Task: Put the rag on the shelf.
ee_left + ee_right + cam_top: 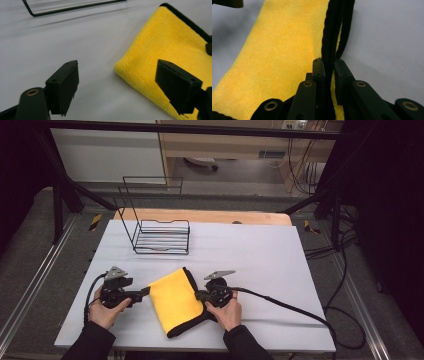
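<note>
Currently, I see the counter [280, 270], covered in a pale grey sheet, as the largest item in the high view; a strip of bare wood shows along its far edge. On the far left part of the sheet stands a black wire rack [157, 232], upright, with a tall back frame and a low basket section; it is well apart from everything else.

Next in size is the yellow cloth [175, 300], folded flat, with a black trimmed edge running along its right and near sides. It lies on the near middle of the counter, between my two hands, turned at a slight angle to the counter edge.

I hold the right hand-held gripper [200, 295] at the cloth's right edge. In the right gripper view its jaws are pressed together on the black trim [332, 45], with the doubled edge pinched between the pads [319, 67].

I hold the left hand-held gripper [146, 291] just beside the cloth's left edge. In the left gripper view its jaws stand well apart: one pad [65, 85] sits over bare sheet, the other over the cloth's corner [130, 70]. Nothing is gripped between them.
</note>
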### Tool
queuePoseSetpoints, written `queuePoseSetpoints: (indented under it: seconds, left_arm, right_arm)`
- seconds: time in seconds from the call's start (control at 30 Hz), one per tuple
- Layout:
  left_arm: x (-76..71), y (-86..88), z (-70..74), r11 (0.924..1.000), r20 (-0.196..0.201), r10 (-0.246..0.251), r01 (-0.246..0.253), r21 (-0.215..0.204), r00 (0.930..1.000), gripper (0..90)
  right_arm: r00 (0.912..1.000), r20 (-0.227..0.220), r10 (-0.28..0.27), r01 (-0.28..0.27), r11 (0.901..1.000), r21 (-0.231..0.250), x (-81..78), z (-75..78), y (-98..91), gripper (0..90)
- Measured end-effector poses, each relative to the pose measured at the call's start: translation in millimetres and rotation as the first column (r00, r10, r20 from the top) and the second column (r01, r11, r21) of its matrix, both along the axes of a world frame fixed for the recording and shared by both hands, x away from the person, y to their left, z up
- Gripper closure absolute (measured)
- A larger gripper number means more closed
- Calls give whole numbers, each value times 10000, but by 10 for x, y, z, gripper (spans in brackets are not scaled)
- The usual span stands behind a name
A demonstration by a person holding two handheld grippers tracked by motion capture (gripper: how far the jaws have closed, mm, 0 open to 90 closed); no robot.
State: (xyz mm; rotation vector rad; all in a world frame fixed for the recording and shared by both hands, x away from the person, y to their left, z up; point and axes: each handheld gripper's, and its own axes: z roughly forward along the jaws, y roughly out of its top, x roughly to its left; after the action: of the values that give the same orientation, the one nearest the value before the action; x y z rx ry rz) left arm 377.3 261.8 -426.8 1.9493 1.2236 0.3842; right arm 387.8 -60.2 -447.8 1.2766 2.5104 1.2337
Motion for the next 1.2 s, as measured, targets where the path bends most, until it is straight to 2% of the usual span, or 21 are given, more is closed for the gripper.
queuePoseSetpoints:
  seconds: [0.07,0.2,0.33,0.43,0.53,0.63,0.7,0.73,0.77,0.83,0.93,1.0,1.2]
  left_arm:
    - [48,-78,-33,9999,-156,20,-18,125,9999,259]
    - [193,-184,-101,9986,-521,260,-235,470,9983,442]
    - [205,-184,-114,9995,-785,205,-185,271,9967,547]
    - [190,-208,-146,9998,-1077,109,-90,185,9941,589]
    - [185,-227,-160,9999,-1151,80,-69,103,9933,631]
    - [181,-233,-167,9999,-1243,138,-141,-19,9921,644]
    - [183,-238,-182,9998,-1310,189,-201,-83,9912,655]
    - [182,-244,-185,9997,-1312,220,-233,-78,9911,661]
    - [181,-248,-186,9997,-1323,230,-240,-58,9909,665]
    - [174,-252,-191,9995,-1315,272,-286,-94,9909,673]
    - [168,-251,-198,9995,-1285,265,-283,-120,9914,678]
    - [165,-259,-201,9997,-1207,255,-261,-33,9924,678]
    - [147,-284,-206,9996,-971,209,-189,209,9951,678]
  right_arm:
    - [10000,45,-49,49,10000,44,-18,-7,-10,805]
    - [9996,260,97,-99,9999,50,-20,-13,-21,786]
    - [9986,464,236,-235,9997,-10,-23,-18,-26,756]
    - [9978,599,295,-291,9996,-68,-17,-15,-29,710]
    - [9957,843,375,-376,9993,1,-2,35,-44,651]
    - [9906,1300,423,-479,9980,403,74,139,-68,526]
    - [9891,1422,394,-465,9978,464,115,178,-63,504]
    - [9868,1577,365,-480,9964,694,215,243,-24,443]
    - [9868,1587,328,-460,9957,802,277,259,6,427]
    - [9876,1538,318,-423,9969,656,406,264,81,421]
    - [9891,1433,341,-364,9993,132,593,224,184,436]
    - [9923,1191,353,-351,9994,-38,699,178,225,442]
    - [9944,758,734,-702,9966,-438,848,59,332,487]
